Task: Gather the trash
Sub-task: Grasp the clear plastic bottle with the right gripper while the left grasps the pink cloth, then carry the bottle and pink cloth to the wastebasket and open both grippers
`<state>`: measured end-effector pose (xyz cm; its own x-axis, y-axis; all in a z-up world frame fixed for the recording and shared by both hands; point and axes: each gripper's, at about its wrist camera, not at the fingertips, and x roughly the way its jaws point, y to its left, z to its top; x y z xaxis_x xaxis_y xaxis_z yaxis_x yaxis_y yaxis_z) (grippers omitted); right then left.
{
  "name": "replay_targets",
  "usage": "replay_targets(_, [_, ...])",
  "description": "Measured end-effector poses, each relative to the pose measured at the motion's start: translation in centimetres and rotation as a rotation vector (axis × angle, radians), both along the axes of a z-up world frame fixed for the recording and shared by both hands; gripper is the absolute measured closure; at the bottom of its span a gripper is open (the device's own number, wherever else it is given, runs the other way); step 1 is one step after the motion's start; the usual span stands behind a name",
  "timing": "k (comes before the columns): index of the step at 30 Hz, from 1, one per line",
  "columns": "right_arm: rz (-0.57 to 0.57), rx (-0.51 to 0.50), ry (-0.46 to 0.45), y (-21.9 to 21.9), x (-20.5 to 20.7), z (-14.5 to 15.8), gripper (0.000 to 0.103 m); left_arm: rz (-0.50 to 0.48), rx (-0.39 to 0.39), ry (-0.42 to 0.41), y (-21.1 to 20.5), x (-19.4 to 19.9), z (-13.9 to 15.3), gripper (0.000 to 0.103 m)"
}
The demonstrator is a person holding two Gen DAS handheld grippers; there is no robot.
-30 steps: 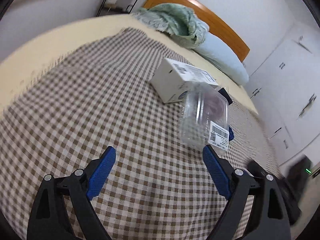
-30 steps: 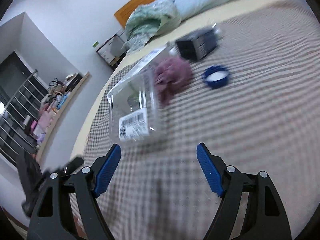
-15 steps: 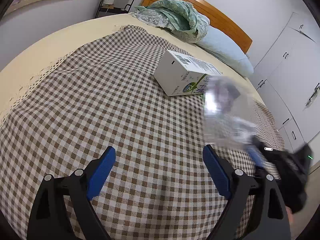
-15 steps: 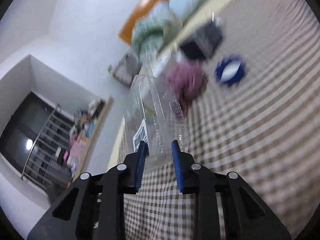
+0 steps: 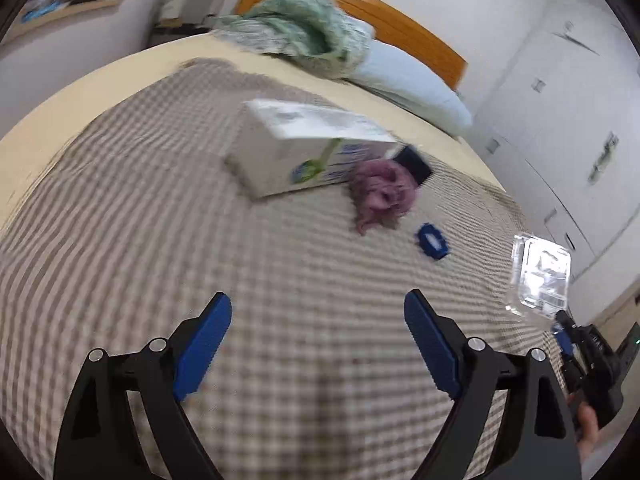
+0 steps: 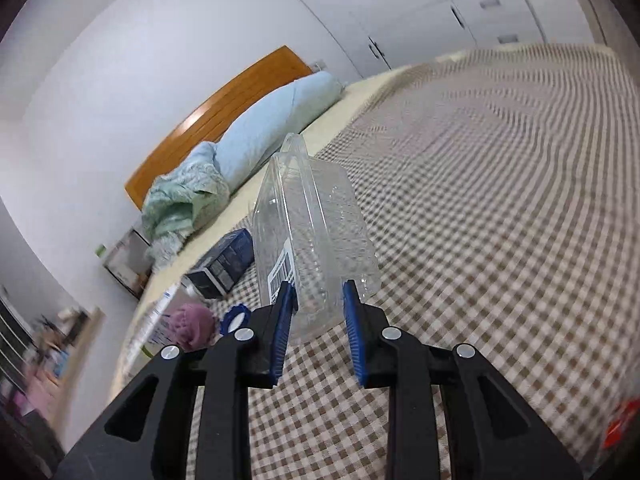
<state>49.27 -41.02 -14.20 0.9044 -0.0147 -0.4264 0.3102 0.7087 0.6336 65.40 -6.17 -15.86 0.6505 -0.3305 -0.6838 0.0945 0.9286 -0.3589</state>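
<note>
My right gripper (image 6: 316, 304) is clamped on the clear plastic container (image 6: 316, 236), held up off the checked bedspread (image 6: 500, 200) near its foot edge. My left gripper (image 5: 318, 332) hangs spread wide with nothing between its fingers. Mid-bed lie a white box (image 5: 296, 148), what looks like purple cloth (image 5: 380, 192) and 1 blue lid (image 5: 432, 240).

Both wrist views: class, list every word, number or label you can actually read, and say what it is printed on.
None can be read.
Clear plastic container: barcode sticker, print too small.
White carton: blue and green print, blurred.
Dark box: pale print, too blurred.
</note>
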Motion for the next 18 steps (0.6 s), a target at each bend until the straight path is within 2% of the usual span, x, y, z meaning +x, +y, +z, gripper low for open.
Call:
replay_targets(4, [0.031, 0.017, -0.016, -1.0, -0.5, -0.4, 0.077, -0.157, 0.112, 0.021, -5.5, 6.3, 0.2, 0.02])
replay_targets(5, [0.037, 0.02, -0.014, -0.8, 0.3, -0.2, 0.077, -0.166, 0.146, 0.036, -6.6, 8.2, -0.2, 0.025])
replay_targets(7, [0.05, 0.012, 0.008, -1.2, 0.7, -0.6, 0.077, -0.183, 0.23, 0.072, -8.8, 11.3, -1.4, 0.028])
replay_targets(8, [0.055, 0.01, 0.021, -1.2, 1.2, -0.8, 0.077, -0.2, 0.255, 0.081, -9.4, 12.1, -1.8, 0.028])
replay_targets(10, [0.058, 0.038, 0.032, -1.9, 2.1, -1.5, 0.077, -0.214, 0.348, 0.1, -10.7, 14.1, -2.7, 0.035])
replay_targets(12, [0.065, 0.065, 0.03, -2.4, 2.4, -2.0, 0.077, -0.229, 0.371, 0.103, -11.5, 14.8, -3.0, 0.059])
replay_targets(13, [0.065, 0.072, 0.028, -2.6, 2.5, -2.0, 0.077, -0.251, 0.369, 0.108, -11.9, 15.1, -3.2, 0.067])
replay_targets(14, [0.07, 0.076, 0.026, -2.7, 2.6, -2.0, 0.077, -0.271, 0.37, 0.113, -12.2, 15.1, -3.3, 0.086])
replay_targets(17, [0.093, 0.082, 0.024, -2.3, 2.8, -2.0, 0.077, -0.258, 0.403, 0.103, -12.3, 14.5, -2.8, 0.103])
replay_targets(18, [0.102, 0.079, 0.023, -2.3, 2.9, -1.9, 0.077, -0.249, 0.403, 0.098, -12.2, 13.9, -2.4, 0.103])
